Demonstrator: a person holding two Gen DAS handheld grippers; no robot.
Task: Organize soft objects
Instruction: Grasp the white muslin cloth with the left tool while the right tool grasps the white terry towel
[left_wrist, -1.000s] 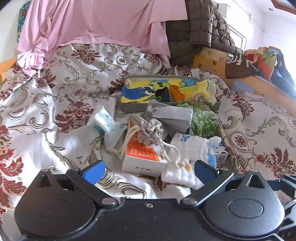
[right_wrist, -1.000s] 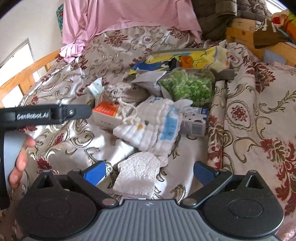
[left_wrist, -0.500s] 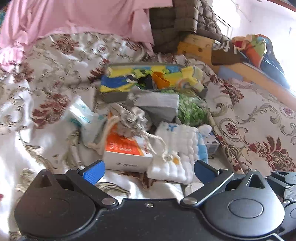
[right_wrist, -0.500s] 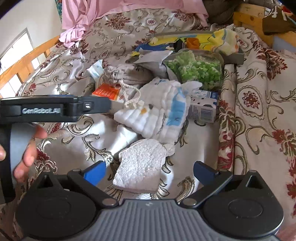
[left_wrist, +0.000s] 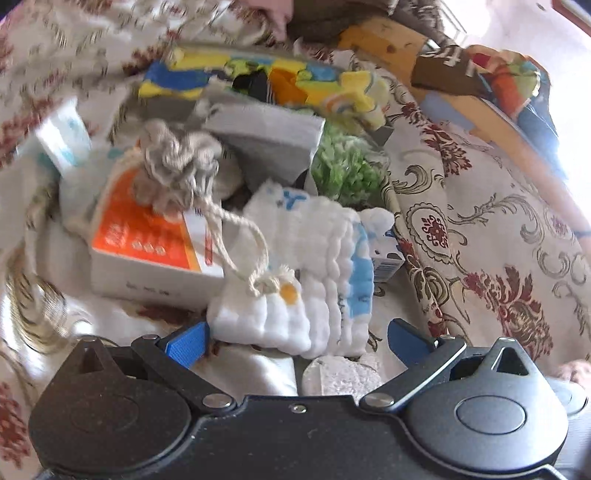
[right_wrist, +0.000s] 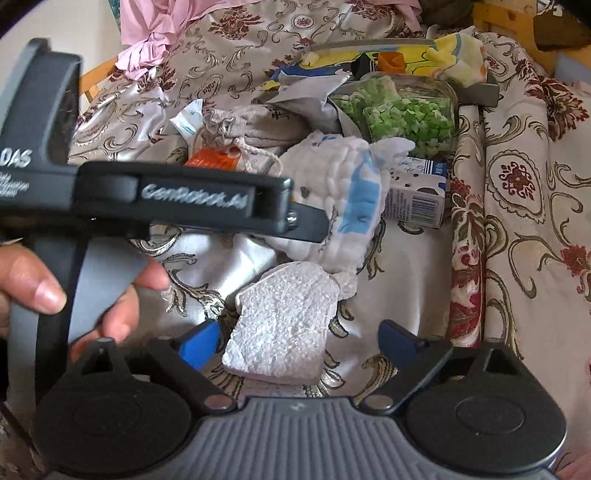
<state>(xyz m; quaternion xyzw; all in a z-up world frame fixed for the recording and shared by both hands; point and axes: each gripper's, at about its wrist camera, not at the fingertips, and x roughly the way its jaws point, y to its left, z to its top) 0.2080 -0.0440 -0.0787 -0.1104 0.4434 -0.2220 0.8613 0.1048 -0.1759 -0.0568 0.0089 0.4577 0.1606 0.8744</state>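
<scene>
A folded white quilted cloth (left_wrist: 306, 273) with a blue stripe lies on the patterned bedspread, and its near edge sits between the blue pads of my open left gripper (left_wrist: 297, 343). In the right wrist view that cloth (right_wrist: 340, 184) shows behind the left gripper's black finger (right_wrist: 310, 227), which reaches its lower left edge. A small white terry cloth (right_wrist: 284, 321) lies flat between the pads of my right gripper (right_wrist: 299, 343). Its jaws are closing, with the pads still just off the cloth. The terry cloth (left_wrist: 340, 373) also peeks out under the left gripper.
Behind the cloths sit an orange-and-white box (left_wrist: 147, 240) with a grey drawstring pouch (left_wrist: 177, 173) on it, a grey folded cloth (left_wrist: 266, 136), a bag of green bits (right_wrist: 406, 114), a small carton (right_wrist: 413, 199) and a grey tray (right_wrist: 480, 90) holding a colourful cloth. A hand (right_wrist: 33, 284) grips the left tool.
The left gripper has moved forward and down to the quilted cloth, swinging across the right wrist view. The right gripper's pads have drawn slightly closer around the terry cloth.
</scene>
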